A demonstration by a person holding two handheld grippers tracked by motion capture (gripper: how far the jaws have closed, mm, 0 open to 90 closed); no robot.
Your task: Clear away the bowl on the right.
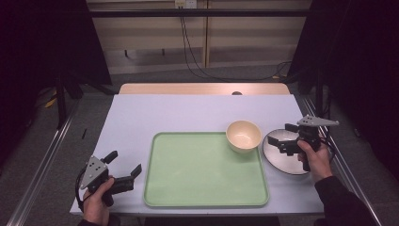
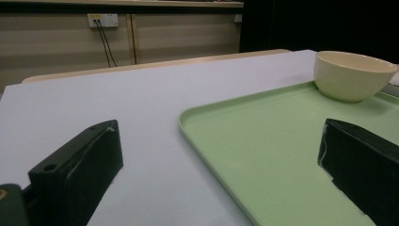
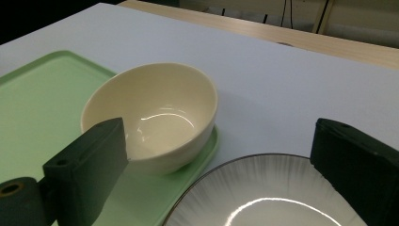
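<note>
Right tongs [image 3: 221, 155] agape over plate [image 3: 263, 197] (bowl [image 3: 155, 113] beside, on tray [image 3: 42, 94]).

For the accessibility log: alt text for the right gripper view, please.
Open right gripper hovers above a grey plate on the white table, beside a cream bowl standing empty in the corner of a green tray.

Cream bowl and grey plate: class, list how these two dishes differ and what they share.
The deep cream ceramic bowl has tall sides; the grey dark-rimmed plate is shallow and wider. The bowl sits on the green tray's corner; the plate lies on the table beside it. Both are round, glossy, empty.
</note>
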